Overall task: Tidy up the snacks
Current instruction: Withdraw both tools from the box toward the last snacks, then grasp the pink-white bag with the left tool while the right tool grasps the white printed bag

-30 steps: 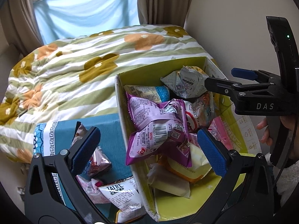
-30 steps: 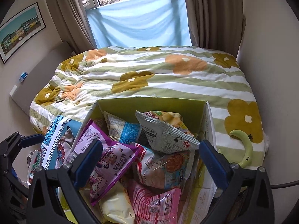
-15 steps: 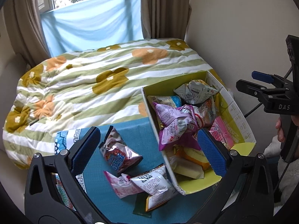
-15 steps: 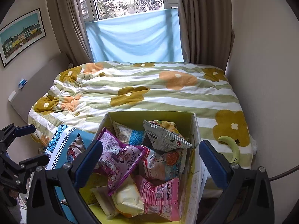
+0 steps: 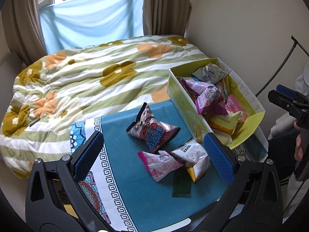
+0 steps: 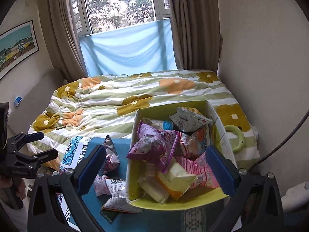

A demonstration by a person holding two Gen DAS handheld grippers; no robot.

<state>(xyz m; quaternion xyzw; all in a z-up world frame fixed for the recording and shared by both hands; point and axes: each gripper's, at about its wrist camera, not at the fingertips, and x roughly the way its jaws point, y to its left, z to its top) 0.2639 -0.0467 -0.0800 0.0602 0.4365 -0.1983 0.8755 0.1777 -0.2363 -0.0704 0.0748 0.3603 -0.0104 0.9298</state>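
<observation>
Both tools, the left tool (image 5: 154,155) and the right tool (image 6: 155,169), hang spread wide with nothing between their pads. The yellow-green box (image 5: 183,100) on the teal bench (image 5: 135,189) holds a heap of snack packets; three packets (image 5: 154,133) and perhaps a flat green one lie loose just beside it.

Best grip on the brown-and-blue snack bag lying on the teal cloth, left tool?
Take the brown-and-blue snack bag by its flat crimped top seam, the end pointing away toward the bed. It lies puffed on the teal cloth, so the middle would likely slip. Bring the open left tool down from above, jaws across the seam; that end is apart from the pink packet.
</observation>
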